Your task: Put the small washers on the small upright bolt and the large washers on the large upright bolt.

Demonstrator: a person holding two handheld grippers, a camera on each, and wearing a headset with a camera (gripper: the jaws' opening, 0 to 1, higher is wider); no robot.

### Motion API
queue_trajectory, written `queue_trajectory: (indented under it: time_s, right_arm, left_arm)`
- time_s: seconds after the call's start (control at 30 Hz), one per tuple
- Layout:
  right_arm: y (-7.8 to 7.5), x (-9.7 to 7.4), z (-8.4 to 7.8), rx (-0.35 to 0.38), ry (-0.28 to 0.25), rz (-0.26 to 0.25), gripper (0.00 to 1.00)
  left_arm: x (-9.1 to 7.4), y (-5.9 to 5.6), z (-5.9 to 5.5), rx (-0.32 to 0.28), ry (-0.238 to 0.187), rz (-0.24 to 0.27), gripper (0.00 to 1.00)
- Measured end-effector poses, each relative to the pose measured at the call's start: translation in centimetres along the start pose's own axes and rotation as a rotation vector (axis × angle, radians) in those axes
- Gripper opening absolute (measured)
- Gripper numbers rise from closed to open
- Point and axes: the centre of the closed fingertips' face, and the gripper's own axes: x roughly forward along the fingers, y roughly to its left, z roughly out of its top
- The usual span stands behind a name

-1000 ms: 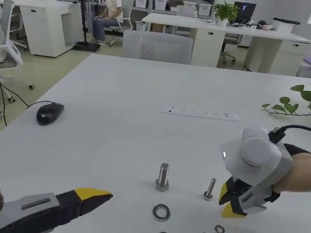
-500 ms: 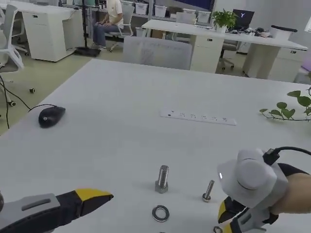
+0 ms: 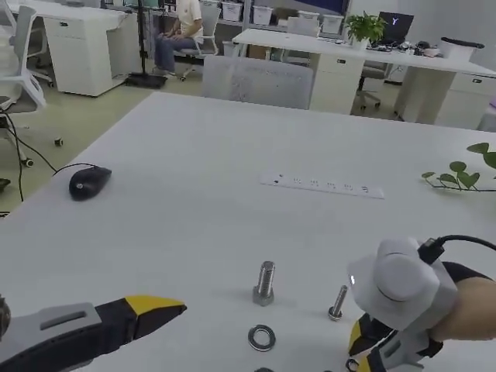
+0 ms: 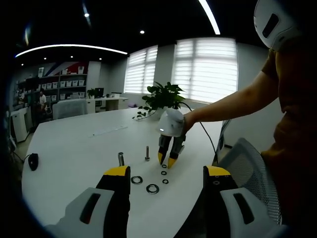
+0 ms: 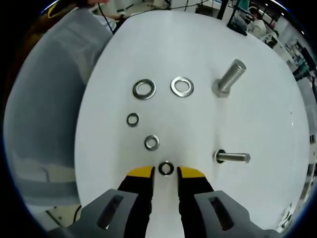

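The large upright bolt and the small upright bolt stand on the white table. Two large washers lie flat near the large bolt; one large washer lies in front of it. Small washers lie nearer the table edge. My right gripper is low over the table, open, its yellow tips on either side of a small washer. My left gripper hangs open at the near left, holding nothing.
A black mouse lies at the far left and a white power strip across the middle. Plant leaves reach in at the right. The table's near edge runs close to the washers. A person sits at desks behind.
My right gripper has come down toward the table beside the small bolt. The head camera has shifted a little. The left gripper has kept its place.
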Motion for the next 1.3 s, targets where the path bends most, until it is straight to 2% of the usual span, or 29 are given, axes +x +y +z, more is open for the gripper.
queue_trajectory:
  time_s: [0.53, 0.83, 0.97, 1.3]
  right_arm:
    - [0.1, 0.1, 0.0, -0.051, 0.009, 0.001, 0.13]
    - [-0.1, -0.1, -0.2, -0.028, 0.02, -0.007, 0.12]
    - [-0.6, -1.3, 0.1, -0.012, 0.005, -0.015, 0.12]
    - [-2.4, -4.4, 1.2, -0.003, -0.017, -0.074, 0.12]
  left_arm:
    - [0.0, 0.1, -0.1, 0.001, 0.001, -0.004, 0.58]
    - [0.1, -0.1, -0.2, 0.003, 0.009, -0.009, 0.58]
    - [0.1, -0.1, -0.1, 0.003, 0.003, -0.009, 0.58]
    - [0.4, -0.2, -0.1, 0.007, 0.006, -0.017, 0.58]
